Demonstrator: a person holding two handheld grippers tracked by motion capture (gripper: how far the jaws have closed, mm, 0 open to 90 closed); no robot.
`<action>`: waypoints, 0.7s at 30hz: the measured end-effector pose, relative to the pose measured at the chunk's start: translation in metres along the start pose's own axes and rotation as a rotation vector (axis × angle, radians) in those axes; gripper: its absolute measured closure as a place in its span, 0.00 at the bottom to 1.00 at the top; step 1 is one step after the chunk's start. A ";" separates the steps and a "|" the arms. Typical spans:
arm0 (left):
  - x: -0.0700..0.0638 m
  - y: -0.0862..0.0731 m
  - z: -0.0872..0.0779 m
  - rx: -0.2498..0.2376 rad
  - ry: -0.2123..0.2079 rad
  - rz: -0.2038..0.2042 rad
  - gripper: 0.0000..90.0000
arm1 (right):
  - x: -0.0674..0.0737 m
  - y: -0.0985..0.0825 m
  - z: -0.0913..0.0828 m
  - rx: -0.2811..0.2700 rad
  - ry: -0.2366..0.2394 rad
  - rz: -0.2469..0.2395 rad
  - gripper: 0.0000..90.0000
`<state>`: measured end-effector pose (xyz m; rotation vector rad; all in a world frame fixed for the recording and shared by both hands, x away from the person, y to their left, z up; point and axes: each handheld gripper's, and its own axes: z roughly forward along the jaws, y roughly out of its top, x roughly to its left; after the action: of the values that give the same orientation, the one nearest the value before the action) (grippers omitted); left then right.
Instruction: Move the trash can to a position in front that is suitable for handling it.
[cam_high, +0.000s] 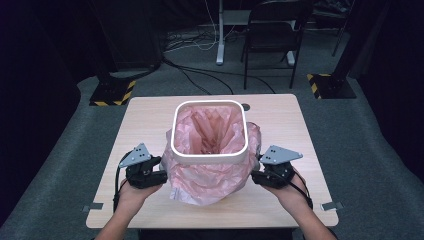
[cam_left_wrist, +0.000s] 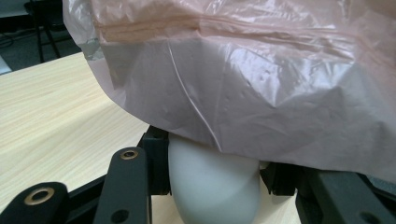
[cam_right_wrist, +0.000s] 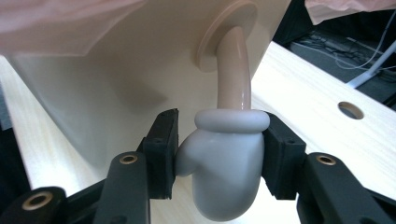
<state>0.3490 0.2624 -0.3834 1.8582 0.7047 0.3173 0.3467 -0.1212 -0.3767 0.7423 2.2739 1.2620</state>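
A bin with a white square rim (cam_high: 210, 156) stands mid-table, lined with a pink plastic bag (cam_high: 207, 185) that hangs over its sides. My left gripper (cam_high: 164, 175) sits at the bin's left side. In the left gripper view my left gripper (cam_left_wrist: 215, 170) is shut on a pale rounded handle (cam_left_wrist: 212, 191), with the pink bag (cam_left_wrist: 243, 79) draped over it. My right gripper (cam_high: 254, 176) sits at the bin's right side. In the right gripper view my right gripper (cam_right_wrist: 223, 155) is shut on a mitten-shaped handle (cam_right_wrist: 224, 177) that hangs from a beige curved arm (cam_right_wrist: 236, 70) on the bin's cream wall (cam_right_wrist: 116, 93).
The bin stands on a light wooden table (cam_high: 145, 117) with a round hole (cam_high: 245, 106) behind it. A black chair (cam_high: 275, 30) and cables lie on the floor beyond. Bare tabletop stretches to both sides and in front of the bag.
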 end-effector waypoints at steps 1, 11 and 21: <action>-0.001 0.000 0.000 0.001 0.001 0.004 0.59 | 0.000 0.000 0.000 0.002 0.006 0.002 0.58; 0.000 -0.001 -0.001 0.009 -0.009 -0.005 0.57 | -0.006 -0.002 -0.002 0.010 0.070 0.044 0.53; 0.004 -0.003 -0.015 -0.014 -0.014 -0.036 0.42 | -0.011 -0.006 -0.012 -0.002 0.085 0.084 0.47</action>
<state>0.3439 0.2770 -0.3809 1.8306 0.7239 0.2853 0.3458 -0.1386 -0.3749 0.8054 2.3298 1.3579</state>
